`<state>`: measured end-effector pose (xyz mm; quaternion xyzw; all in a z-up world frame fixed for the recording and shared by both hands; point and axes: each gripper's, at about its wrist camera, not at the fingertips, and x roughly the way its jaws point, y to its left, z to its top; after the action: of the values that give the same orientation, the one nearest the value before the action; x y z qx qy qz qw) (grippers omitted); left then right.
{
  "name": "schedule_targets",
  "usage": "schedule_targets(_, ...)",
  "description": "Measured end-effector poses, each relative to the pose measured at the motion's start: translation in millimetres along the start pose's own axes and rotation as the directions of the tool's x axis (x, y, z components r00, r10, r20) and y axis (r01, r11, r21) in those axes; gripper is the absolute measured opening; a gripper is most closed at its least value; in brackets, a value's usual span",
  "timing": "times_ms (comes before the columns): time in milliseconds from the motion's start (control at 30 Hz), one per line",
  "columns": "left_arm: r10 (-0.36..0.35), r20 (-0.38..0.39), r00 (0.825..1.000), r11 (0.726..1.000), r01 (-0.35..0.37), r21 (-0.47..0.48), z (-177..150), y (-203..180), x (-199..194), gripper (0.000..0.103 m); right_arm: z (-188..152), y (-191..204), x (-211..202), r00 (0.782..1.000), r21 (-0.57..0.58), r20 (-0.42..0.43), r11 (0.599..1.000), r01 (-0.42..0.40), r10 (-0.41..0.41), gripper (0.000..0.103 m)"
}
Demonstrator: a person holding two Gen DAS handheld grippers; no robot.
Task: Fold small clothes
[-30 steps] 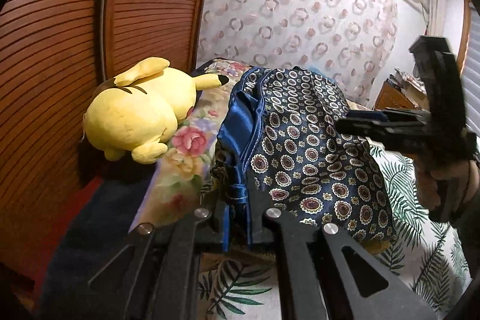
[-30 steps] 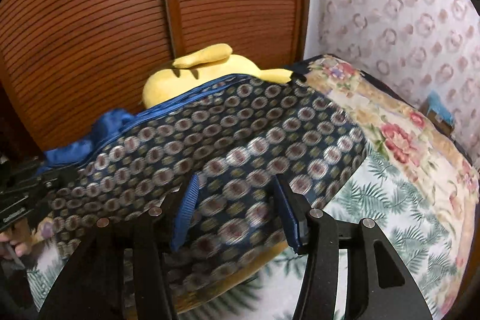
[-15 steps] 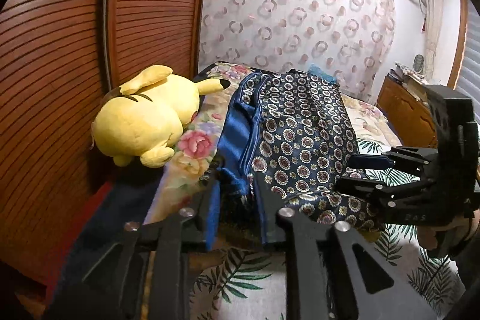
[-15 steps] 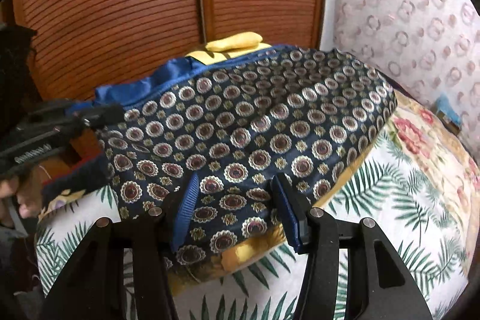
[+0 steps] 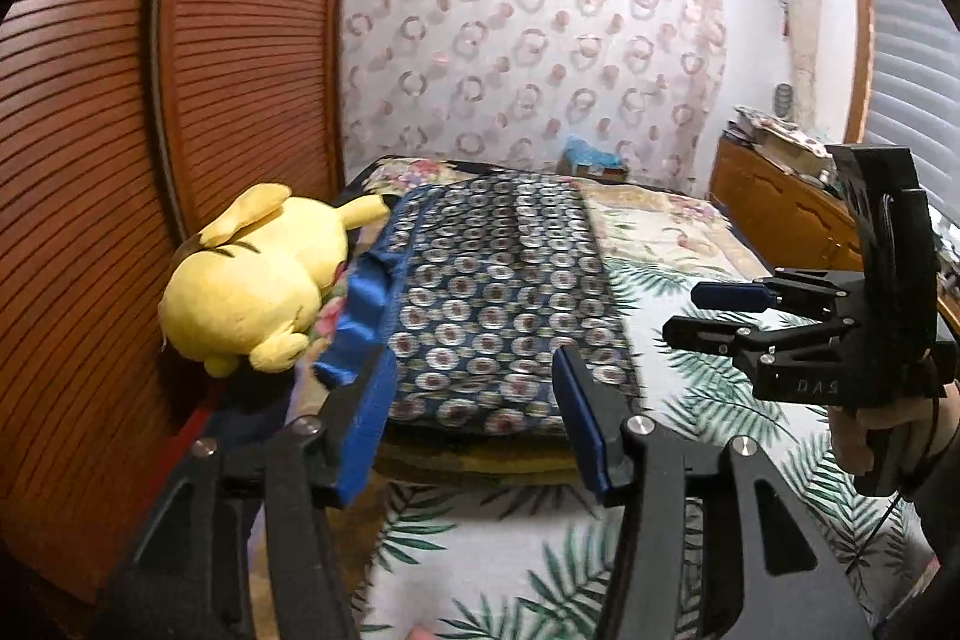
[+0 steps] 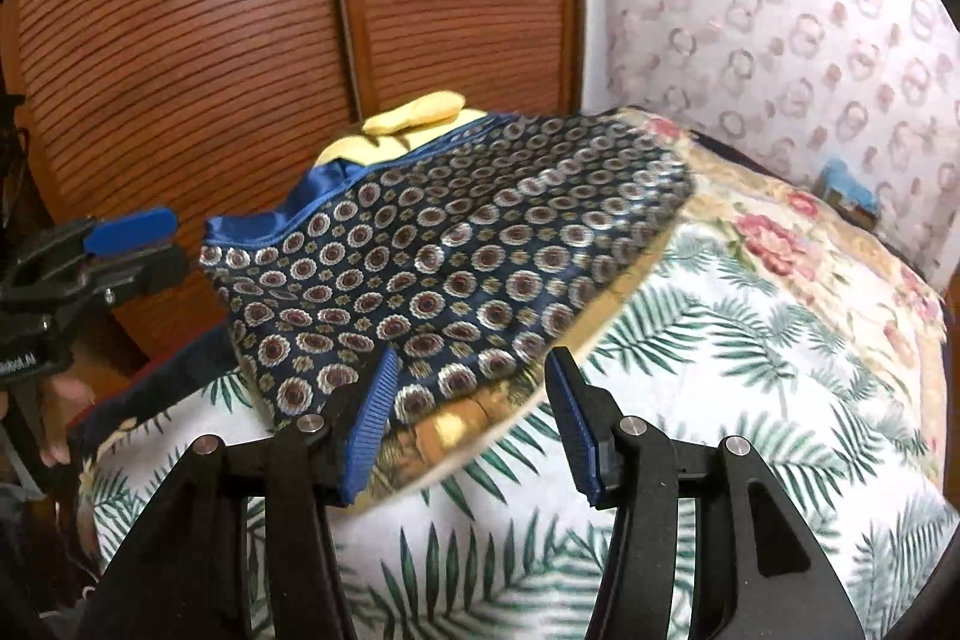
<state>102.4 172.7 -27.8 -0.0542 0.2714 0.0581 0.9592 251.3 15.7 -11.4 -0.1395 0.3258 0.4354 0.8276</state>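
Folded navy medallion-print garment with blue satin trim is lying on the palm-leaf bedspread, beside a yellow plush toy. Left hand-held gripper is opening, nothing between its jaws; right hand-held gripper is standing half-wide, empty. Advice: withdraw both clear without dragging the edges.

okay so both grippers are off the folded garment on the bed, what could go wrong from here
1. The left gripper jaws are opening close to the garment; its blue hem sticks out loose on the left and could snag and undo the fold.
2. The plush toy lies against that hem, so a further fold may drag it.
3. The right gripper is open, nothing pins the garment on the bedspread.
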Motion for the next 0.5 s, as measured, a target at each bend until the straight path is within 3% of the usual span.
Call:
schedule_targets(167,-0.009,-0.012,1.0,1.0,0.009,0.015,-2.3,-19.7,-0.2,0.053,-21.0,-7.8,-35.5,0.997,0.049,0.029,0.997,0.066,-0.068,0.054)
schedule_targets(500,-0.066,-0.03,0.997,0.993,0.069,0.099,-8.5,-85.6,-4.4,0.053,-72.1,-29.8,-116.0,0.968,0.207,0.088,0.955,0.213,-0.235,0.083)
